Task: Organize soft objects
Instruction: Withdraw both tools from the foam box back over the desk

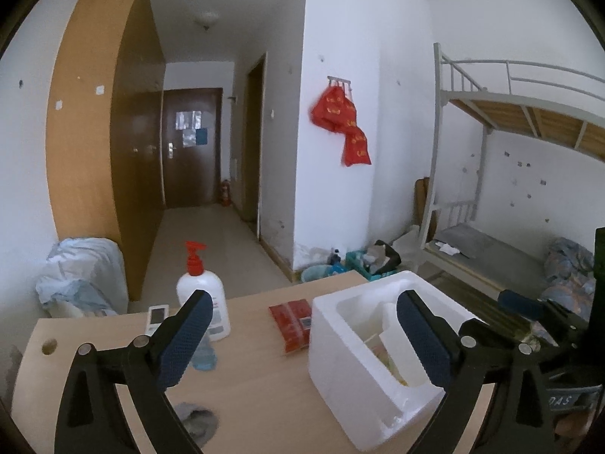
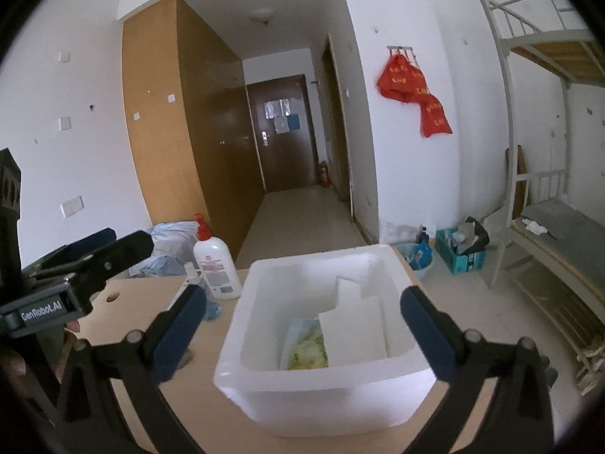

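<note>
Though foam slabs (image 2: 353,325) hide part, a greenish packet (image 2: 308,348) shows blurred.

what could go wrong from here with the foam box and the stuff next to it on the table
1. The white foam box sits near the table's right edge; a nudge from the open right gripper could push it off.
2. The upright pump bottle stands close beside the open left gripper and might tip.
3. The red packet lies against the box and could get dragged.
</note>
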A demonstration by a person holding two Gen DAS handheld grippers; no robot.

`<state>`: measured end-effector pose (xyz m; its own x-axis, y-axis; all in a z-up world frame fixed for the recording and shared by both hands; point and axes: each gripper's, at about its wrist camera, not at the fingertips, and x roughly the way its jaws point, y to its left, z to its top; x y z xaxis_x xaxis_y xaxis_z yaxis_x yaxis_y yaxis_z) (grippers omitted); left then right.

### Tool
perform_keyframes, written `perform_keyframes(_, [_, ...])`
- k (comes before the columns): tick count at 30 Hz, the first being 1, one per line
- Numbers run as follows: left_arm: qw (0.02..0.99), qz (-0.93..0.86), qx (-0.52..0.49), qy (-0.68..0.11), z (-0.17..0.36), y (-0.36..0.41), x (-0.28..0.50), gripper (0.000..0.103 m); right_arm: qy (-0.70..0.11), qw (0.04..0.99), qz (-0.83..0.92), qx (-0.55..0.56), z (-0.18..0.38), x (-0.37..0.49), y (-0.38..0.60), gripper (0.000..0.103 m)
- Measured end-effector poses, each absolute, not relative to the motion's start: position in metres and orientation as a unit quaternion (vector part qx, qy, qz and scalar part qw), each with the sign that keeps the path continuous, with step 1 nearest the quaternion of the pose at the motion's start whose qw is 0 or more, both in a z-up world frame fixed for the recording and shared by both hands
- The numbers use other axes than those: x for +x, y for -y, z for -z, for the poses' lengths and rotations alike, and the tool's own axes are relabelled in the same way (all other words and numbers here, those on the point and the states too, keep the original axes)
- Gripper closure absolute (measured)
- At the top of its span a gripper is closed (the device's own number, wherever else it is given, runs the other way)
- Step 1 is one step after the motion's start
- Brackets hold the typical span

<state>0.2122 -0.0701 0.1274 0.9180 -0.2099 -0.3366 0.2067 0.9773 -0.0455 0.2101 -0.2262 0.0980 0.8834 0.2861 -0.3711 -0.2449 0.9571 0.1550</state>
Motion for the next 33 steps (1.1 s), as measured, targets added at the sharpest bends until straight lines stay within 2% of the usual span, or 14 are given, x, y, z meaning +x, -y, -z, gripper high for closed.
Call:
perform_keyframes(7, [0.983, 0.084, -0.003, -0.162, -0.13, 0.061, 0.194, 0.0, -0.197, 0.968, -0.148, 0.05, -0.101, 0.197, 0.215, 0.0])
perform_keyframes(18, [0.986, 0.039, 0.0, -0.163, -0.129, 0.025, 0.168, 0.0, -0.193, 0.962, -0.187, 0.042, -0.105, 0.184, 0.184, 0.0])
perform_keyframes(33, [0.985, -0.07, -0.016, -0.155, -0.122, -0.066, 0.112, 0.0, -0.191, 0.94, -0.283, 0.012, -0.107, 0.166, 0.101, 0.0])
